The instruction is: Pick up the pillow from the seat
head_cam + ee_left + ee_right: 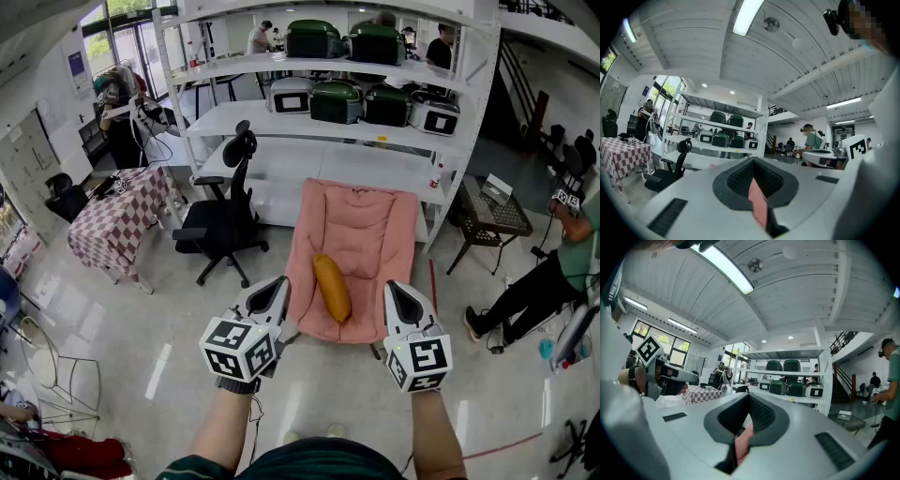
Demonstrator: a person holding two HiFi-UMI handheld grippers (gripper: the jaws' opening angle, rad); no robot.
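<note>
An orange, elongated pillow (pixel 331 287) lies lengthwise on the front of a pink padded chair's seat (pixel 366 234). My left gripper (pixel 277 289) hovers just left of the pillow's near end, over the seat's front corner, jaws shut and empty. At the seat's front right corner my right gripper (pixel 402 293) is held level with it, also shut and empty. In the left gripper view the closed jaws (pixel 755 164) point up at the shelves, with a pink sliver of chair showing through the notch. The right gripper view shows the same for its jaws (pixel 749 400).
White shelving (pixel 281 159) with green-lidded machines (pixel 336 100) stands behind the chair. A black office chair (pixel 220 225) and a checkered table (pixel 117 220) are at the left. A seated person (pixel 548 277) and a wire bench (pixel 489 216) are at the right.
</note>
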